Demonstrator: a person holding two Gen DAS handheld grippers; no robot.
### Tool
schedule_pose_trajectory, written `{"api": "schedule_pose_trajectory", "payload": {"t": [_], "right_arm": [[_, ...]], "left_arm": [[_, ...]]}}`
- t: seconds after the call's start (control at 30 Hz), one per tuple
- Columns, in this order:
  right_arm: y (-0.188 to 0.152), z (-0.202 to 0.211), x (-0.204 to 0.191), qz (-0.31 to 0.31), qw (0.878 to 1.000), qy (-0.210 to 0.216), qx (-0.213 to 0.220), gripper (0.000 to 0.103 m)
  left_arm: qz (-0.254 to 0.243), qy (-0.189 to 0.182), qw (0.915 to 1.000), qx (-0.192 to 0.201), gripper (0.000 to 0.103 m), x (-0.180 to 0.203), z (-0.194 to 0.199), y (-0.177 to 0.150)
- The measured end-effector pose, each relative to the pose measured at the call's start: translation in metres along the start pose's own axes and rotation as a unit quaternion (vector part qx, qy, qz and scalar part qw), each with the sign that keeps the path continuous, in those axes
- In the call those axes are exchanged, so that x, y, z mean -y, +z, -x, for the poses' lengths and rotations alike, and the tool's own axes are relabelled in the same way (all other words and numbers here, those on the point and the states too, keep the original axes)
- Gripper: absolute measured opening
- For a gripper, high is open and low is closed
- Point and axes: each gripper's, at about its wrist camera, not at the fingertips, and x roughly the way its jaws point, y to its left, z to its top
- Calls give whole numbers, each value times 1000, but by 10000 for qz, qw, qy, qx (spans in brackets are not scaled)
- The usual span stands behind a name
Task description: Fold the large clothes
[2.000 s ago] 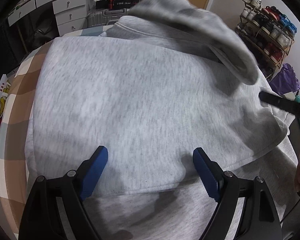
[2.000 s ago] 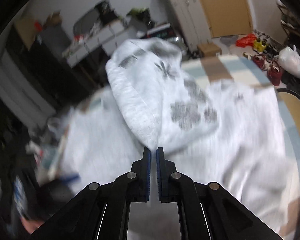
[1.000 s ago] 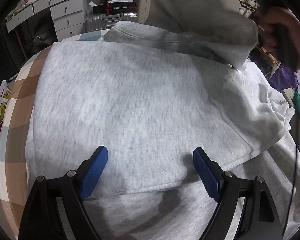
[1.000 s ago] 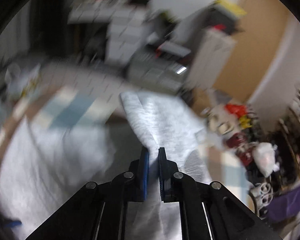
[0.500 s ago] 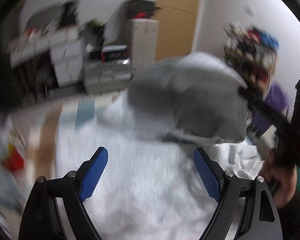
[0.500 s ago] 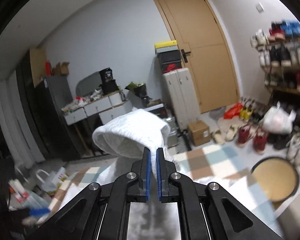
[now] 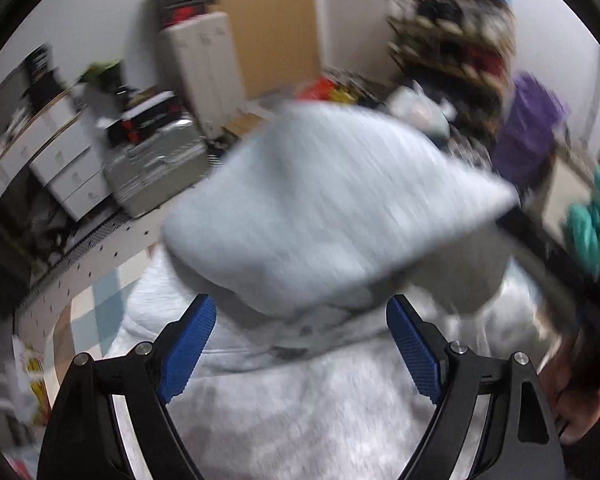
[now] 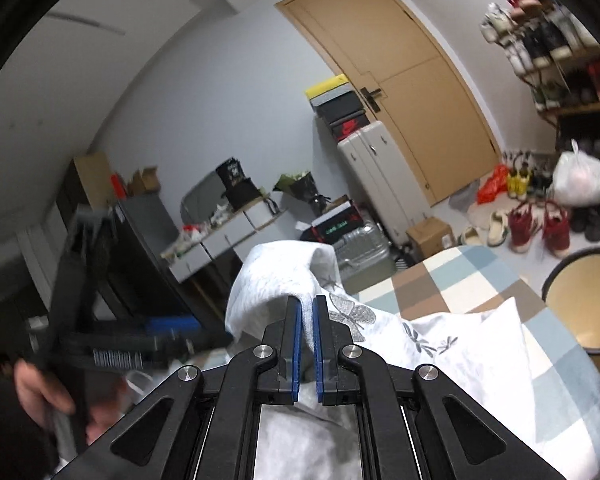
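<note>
Gripping a pinch of the grey hoodie's hood [image 8: 284, 276] in my right gripper [image 8: 307, 344], jaws closed on the cloth, I hold it raised above the garment's body so it can be laid flat over the back for folding. My left gripper [image 7: 300, 344] hangs with jaws spread wide, empty, just below the lifted hood [image 7: 324, 208], ready, I judge, to pin or smooth the hoodie [image 7: 300, 412]. The hoodie lies on a checked blanket [image 8: 472, 276]. Beyond the hood stand a silver suitcase [image 8: 362, 246] and drawers [image 7: 66, 172], well apart; nothing blocks the fold.
</note>
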Motion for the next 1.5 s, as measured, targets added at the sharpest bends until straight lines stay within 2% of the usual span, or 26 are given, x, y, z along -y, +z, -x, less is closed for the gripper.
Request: {"api": "schedule_pose_trajectory", "payload": {"t": [0.03, 0.13, 0.27, 0.33, 0.37, 0.43, 0.47, 0.57, 0.6, 0.73, 0.83, 0.93, 1.03, 1.1, 1.13, 1.2, 1.3, 1.4, 1.5], "right_arm": [[1, 1, 4, -133, 9999, 44, 1, 5], [2, 3, 9, -243, 9997, 55, 18, 5], [-2, 7, 13, -267, 9996, 70, 8, 5], [-3, 7, 13, -277, 9996, 47, -16, 5], [-3, 7, 13, -242, 9997, 12, -17, 5], [-4, 5, 14, -248, 9997, 36, -56, 5], [-4, 4, 15, -277, 9996, 46, -86, 5], [-7, 1, 11, -217, 9996, 52, -170, 5], [-8, 0, 8, -153, 9997, 64, -186, 5], [-13, -1, -1, 10, 9996, 179, -205, 6], [-15, 0, -8, 84, 9988, 430, -239, 7], [-16, 4, -18, 206, 9966, 755, -250, 7], [-20, 8, -24, 135, 9887, 1449, -361, 9], [-24, 10, -35, 62, 9825, 1782, -548, 10], [-24, 9, -44, 83, 9807, 1814, -725, 10], [-28, 11, -68, 281, 9776, 1725, -1170, 9], [-35, 30, -102, 673, 9736, 1362, -1704, 8], [-50, 51, -115, 774, 9684, 905, -2190, 8], [-77, 57, -116, 817, 9548, 334, -2838, 8]], "left_arm": [[-141, 49, 9999, -23, 84, 4, 3, 0], [-579, 644, 9962, -21, 84, 20, -3, 7], [-782, 1183, 9899, -37, 83, 19, -14, 21], [-862, 1336, 9871, -171, 51, 12, -17, 24], [-840, 1297, 9875, -306, 26, 6, -19, 26], [-754, 1180, 9894, -377, 21, -1, -15, 29], [-850, 1262, 9877, -354, 14, 0, -10, 29], [-1119, 1668, 9791, -306, 8, 8, 7, 28], [-1103, 1787, 9774, -236, 6, 7, 15, 29], [-804, 1816, 9801, 30, 6, 9, 66, 26], [-820, 1701, 9814, 356, 5, 20, 107, 1], [-752, 1409, 9853, 615, 5, 34, 141, -38], [-233, 897, 9934, 681, 5, 28, 164, -83], [166, 610, 9952, 742, 5, 18, 170, -106], [424, 474, 9951, 761, 5, 10, 173, -122], [874, 211, 9930, 760, 5, 1, 173, -139], [1462, -284, 9860, 754, 4, -14, 170, -175], [1613, -611, 9824, 711, 4, -12, 165, -198], [1808, -981, 9773, 504, 4, -7, 150, -215]]}}
